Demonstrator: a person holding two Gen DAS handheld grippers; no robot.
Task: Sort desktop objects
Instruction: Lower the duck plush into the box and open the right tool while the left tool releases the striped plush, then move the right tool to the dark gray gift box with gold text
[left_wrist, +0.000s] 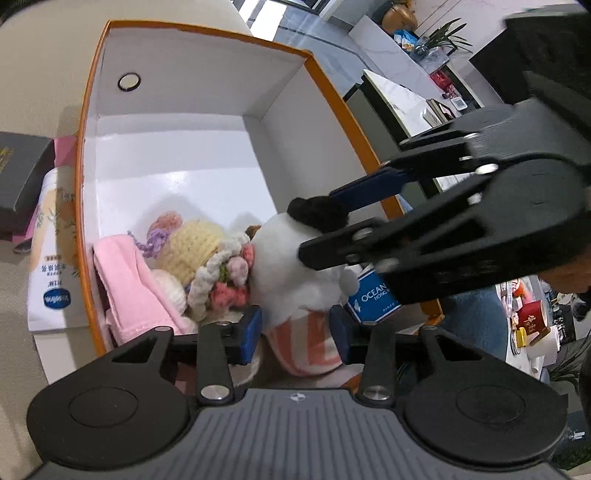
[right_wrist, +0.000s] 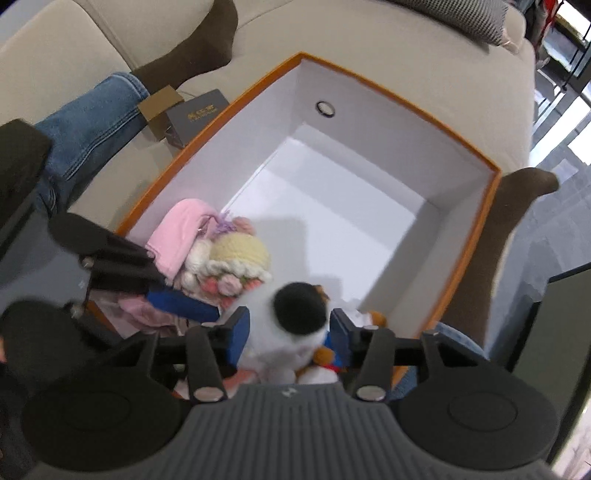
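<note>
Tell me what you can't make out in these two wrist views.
- White plush toy: its lower half, right wrist view, hidden behind the right gripper.
- Blue tag: lettering cut off, left wrist view, by the right gripper.
- Dark box: gold print too small, right wrist view.

Left black plastic claw and right black plastic claw: blue pads, silver screws, ribbed grey housings; person wore blue jeans.

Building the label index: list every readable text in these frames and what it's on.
"OCEAN" over "HONG K", cut off: blue tag on the white plush toy.
Blue oval logo and print on the white pack beside the orange box: too blurred.
Gold print on the dark grey box: unreadable.
</note>
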